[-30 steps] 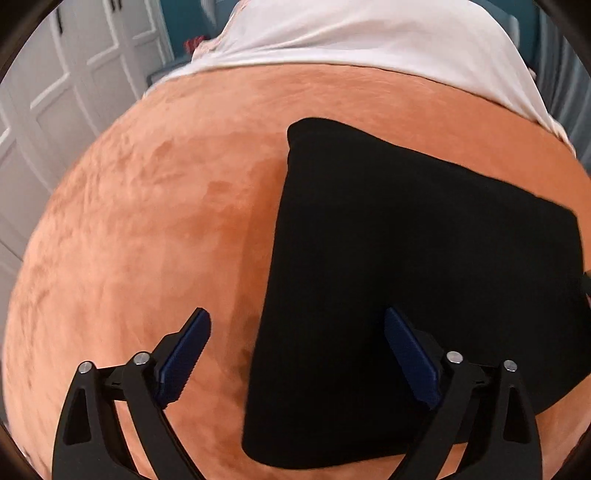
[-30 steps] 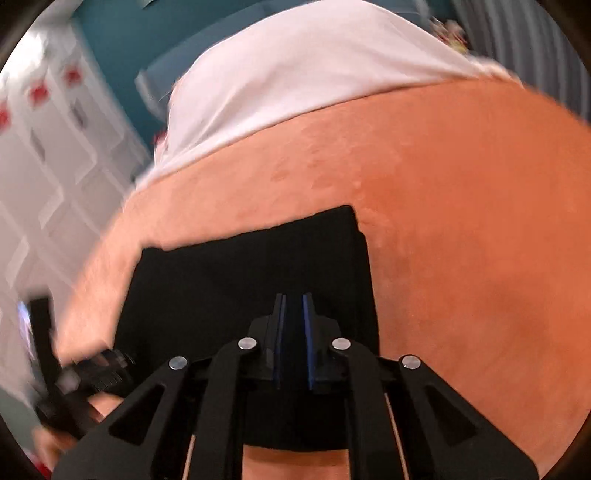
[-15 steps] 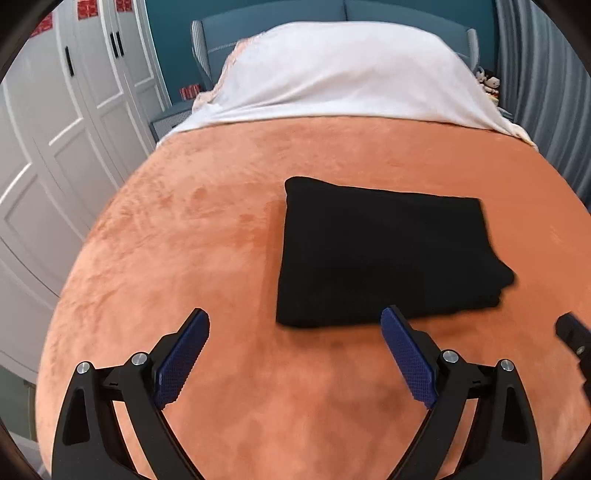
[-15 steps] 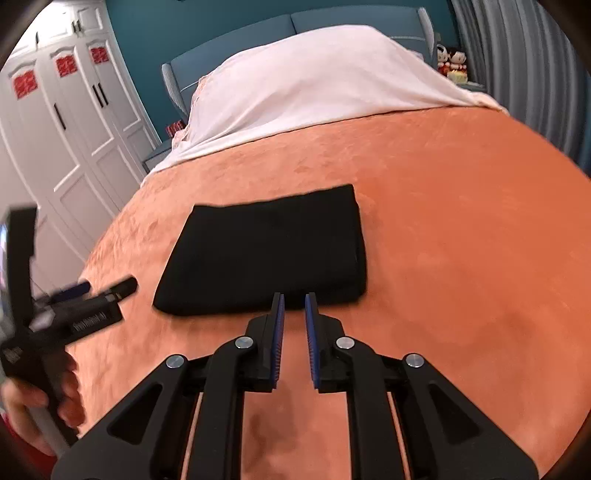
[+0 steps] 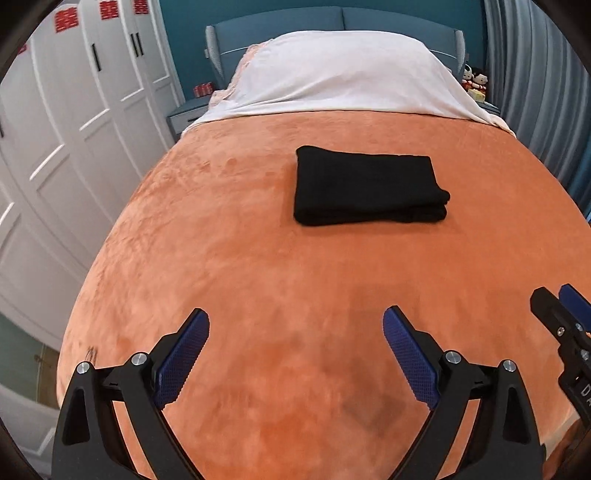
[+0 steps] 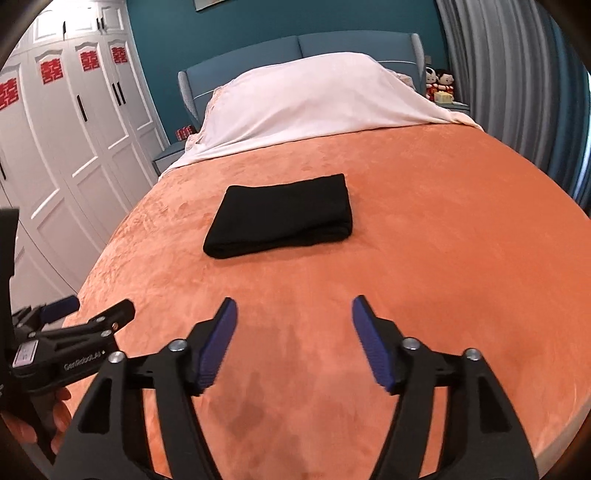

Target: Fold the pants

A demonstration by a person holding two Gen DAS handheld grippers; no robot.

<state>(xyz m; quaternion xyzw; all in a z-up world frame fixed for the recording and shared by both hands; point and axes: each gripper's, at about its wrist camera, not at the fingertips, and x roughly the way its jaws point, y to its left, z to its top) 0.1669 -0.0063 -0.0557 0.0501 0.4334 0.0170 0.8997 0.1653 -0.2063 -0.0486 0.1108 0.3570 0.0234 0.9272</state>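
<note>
left gripper (image 5: 295, 354): bottom of my left wrist view, blue-padded fingers (image 5: 183, 360) spread wide, nothing between them, hovering over bare blanket. Also shows at the lower left edge of the right wrist view (image 6: 74, 321).
right gripper (image 6: 293, 341): bottom centre of my right wrist view, fingers (image 6: 218, 345) apart, holding nothing. Its tip pokes in at the right edge of the left wrist view (image 5: 561, 317).
hand (image 6: 40, 421): bare skin at lower left of the right wrist view, wrapped round the left gripper's handle.
blanket (image 5: 258, 266): orange plush, covers the bed across the middle of both views.
pants (image 5: 367, 190): black, folded into a neat rectangle, lying flat on the blanket, centre-right in the left wrist view; centre-left in the right wrist view (image 6: 284, 219). Well apart from both grippers.
sheet (image 6: 314, 103): white, draped over the head of the bed, upper centre.
headboard (image 5: 277, 26): blue, top of frame.
wardrobe (image 6: 62, 140): white doors with red paper cuts, left side.
dolls (image 6: 439, 83): two small figures, upper right, beside the grey curtain (image 6: 509, 74).
</note>
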